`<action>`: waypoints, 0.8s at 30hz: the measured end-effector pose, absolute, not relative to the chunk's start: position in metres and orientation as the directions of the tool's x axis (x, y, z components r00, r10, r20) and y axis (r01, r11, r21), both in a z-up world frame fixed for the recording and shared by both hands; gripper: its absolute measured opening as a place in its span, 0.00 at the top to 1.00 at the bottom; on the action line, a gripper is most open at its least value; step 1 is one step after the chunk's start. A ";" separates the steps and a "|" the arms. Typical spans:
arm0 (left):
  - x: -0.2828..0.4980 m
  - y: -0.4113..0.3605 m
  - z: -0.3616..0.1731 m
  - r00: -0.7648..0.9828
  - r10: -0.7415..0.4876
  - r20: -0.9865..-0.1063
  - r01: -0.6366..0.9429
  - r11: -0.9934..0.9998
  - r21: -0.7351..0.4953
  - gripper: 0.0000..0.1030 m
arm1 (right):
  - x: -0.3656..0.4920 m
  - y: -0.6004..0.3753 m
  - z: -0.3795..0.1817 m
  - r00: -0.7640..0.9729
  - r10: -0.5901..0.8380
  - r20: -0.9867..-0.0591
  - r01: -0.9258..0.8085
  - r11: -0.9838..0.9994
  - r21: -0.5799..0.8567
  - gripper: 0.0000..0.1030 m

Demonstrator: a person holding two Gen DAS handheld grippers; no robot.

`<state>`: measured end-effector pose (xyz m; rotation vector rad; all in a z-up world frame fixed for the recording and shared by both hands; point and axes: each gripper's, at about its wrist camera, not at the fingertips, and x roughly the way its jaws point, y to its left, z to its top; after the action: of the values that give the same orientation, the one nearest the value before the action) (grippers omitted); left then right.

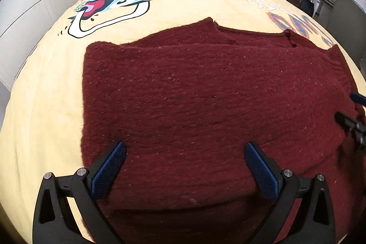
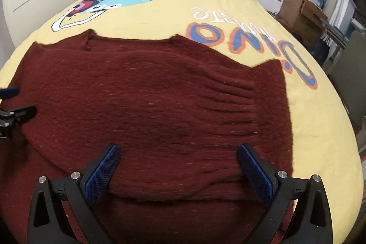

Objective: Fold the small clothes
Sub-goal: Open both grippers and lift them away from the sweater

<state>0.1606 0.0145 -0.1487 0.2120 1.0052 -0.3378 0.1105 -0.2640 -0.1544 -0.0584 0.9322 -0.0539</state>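
The left gripper [image 1: 185, 164] and the right gripper [image 2: 178, 165] point forward side by side, jaws spread wide.

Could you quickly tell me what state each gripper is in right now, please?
Left gripper: jaws wide open, holding nothing, over the dark red sweater.
Right gripper: jaws wide open, holding nothing, over the same sweater.

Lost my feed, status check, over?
Left hand-held gripper open, right hand-held gripper open, both over the maroon sweater. Sweater flat on yellow bedspread. Nothing in the way.
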 end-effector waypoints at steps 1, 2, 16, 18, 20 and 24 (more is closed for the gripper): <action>0.160 0.016 -0.149 0.493 -0.179 -0.852 0.378 0.925 0.024 0.01 | 0.110 -0.269 -0.155 0.593 -0.082 -0.801 0.032 0.996 -0.078 0.00; 0.160 0.018 -0.151 0.491 -0.185 -0.852 0.377 0.926 0.016 0.01 | 0.110 -0.272 -0.155 0.590 -0.087 -0.802 0.038 0.996 -0.080 0.00; 0.148 0.017 -0.133 0.500 -0.218 -0.838 0.399 0.917 0.000 0.01 | 0.104 -0.301 -0.151 0.537 0.013 -0.843 0.095 0.993 0.076 0.00; 0.140 0.018 -0.122 0.508 -0.232 -0.830 0.397 0.918 -0.013 0.01 | 0.093 -0.296 -0.137 0.555 -0.006 -0.832 0.094 0.994 0.056 0.00; 0.131 0.019 -0.109 0.515 -0.239 -0.823 0.397 0.918 -0.018 0.01 | 0.078 -0.291 -0.119 0.581 -0.027 -0.814 0.083 0.996 0.026 0.00; 0.112 0.023 -0.085 0.521 -0.235 -0.820 0.383 0.923 -0.021 0.01 | 0.047 -0.288 -0.095 0.609 -0.053 -0.791 0.092 0.996 0.003 0.00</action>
<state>0.1121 0.0227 -0.0848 0.1703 0.9538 -0.3722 0.0470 -0.2877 -0.0951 0.0450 0.9123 -0.0838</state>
